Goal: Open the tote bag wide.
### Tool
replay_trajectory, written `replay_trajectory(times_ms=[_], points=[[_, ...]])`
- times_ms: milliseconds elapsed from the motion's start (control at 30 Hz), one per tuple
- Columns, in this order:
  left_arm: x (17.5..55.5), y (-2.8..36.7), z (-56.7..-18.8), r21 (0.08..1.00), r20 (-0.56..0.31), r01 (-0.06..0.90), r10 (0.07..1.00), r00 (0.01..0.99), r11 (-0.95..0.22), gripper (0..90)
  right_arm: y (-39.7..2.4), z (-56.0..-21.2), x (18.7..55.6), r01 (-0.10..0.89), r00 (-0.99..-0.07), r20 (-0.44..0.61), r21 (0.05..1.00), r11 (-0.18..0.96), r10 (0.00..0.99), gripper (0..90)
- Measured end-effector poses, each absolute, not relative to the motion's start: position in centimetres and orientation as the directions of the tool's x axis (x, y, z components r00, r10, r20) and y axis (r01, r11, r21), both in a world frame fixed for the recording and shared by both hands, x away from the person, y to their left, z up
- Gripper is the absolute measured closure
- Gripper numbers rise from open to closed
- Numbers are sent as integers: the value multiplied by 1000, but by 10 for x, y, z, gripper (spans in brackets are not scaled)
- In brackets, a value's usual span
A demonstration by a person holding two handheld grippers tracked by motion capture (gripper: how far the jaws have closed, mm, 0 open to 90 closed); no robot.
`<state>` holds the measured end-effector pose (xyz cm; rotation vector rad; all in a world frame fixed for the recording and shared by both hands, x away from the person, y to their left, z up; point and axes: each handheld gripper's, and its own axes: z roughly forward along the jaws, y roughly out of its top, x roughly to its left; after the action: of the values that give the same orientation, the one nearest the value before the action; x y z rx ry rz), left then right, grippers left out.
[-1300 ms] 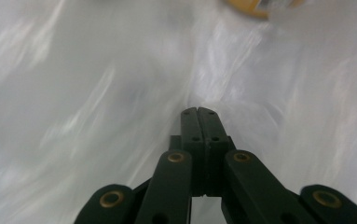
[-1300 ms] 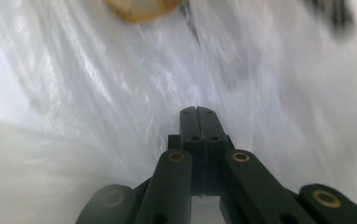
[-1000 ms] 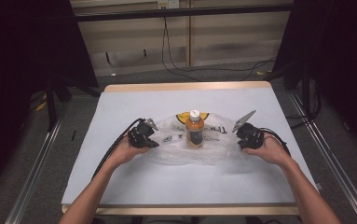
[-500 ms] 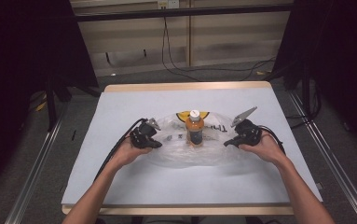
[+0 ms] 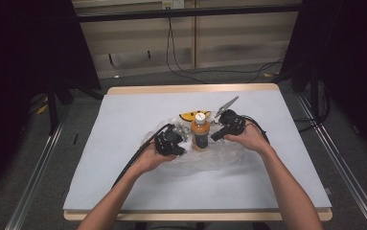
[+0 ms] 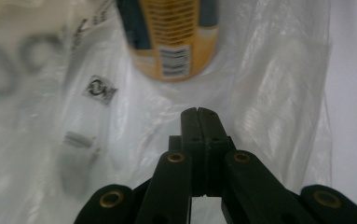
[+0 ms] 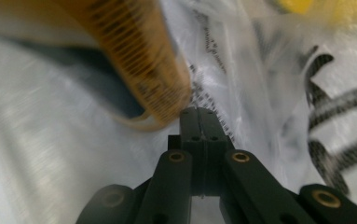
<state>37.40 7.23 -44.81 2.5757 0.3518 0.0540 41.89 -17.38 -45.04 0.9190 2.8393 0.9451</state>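
Note:
A bottle (image 5: 200, 134) of orange liquid with a white cap stands upright on a crumpled clear plastic bag (image 5: 219, 158) at mid-table. My left gripper (image 5: 185, 140) sits just left of the bottle, jaws shut, tips resting over the film. In the left gripper view the left gripper (image 6: 197, 112) points at the bottle's base (image 6: 174, 42) across the bag (image 6: 269, 93). My right gripper (image 5: 213, 138) is shut close to the bottle's right side. In the right gripper view the right gripper (image 7: 198, 112) almost touches the bottle's lower edge (image 7: 139, 70). I cannot tell whether film is pinched.
A yellow item with black marks (image 5: 190, 115) lies just behind the bottle, partly on the bag. The pale blue table cover (image 5: 123, 120) has free room on all sides. Cables trail from both grippers toward the person's forearms.
Both grippers have moved inward over the bag, from its outer edges to either side of the bottle. The bottle still stands in place.

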Motion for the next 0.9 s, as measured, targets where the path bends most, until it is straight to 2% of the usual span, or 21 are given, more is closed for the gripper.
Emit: replay_trajectory(times_ms=[300,433,667,900], points=[[342,65,-459,494,-26,159,168,985,-855,900,-167,-465,451,609,-764,137,477,634,631,900],[329,68,-458,495,-27,134,139,990,-859,900,-174,-468,462,653,-706,148,516,555,693,900],[320,77,-458,497,-60,132,118,991,-858,900,-187,-471,474,682,-603,53,551,480,796,900],[313,80,-458,499,-58,125,111,992,-857,900,-197,-472,483,714,-536,51,560,421,842,900]])
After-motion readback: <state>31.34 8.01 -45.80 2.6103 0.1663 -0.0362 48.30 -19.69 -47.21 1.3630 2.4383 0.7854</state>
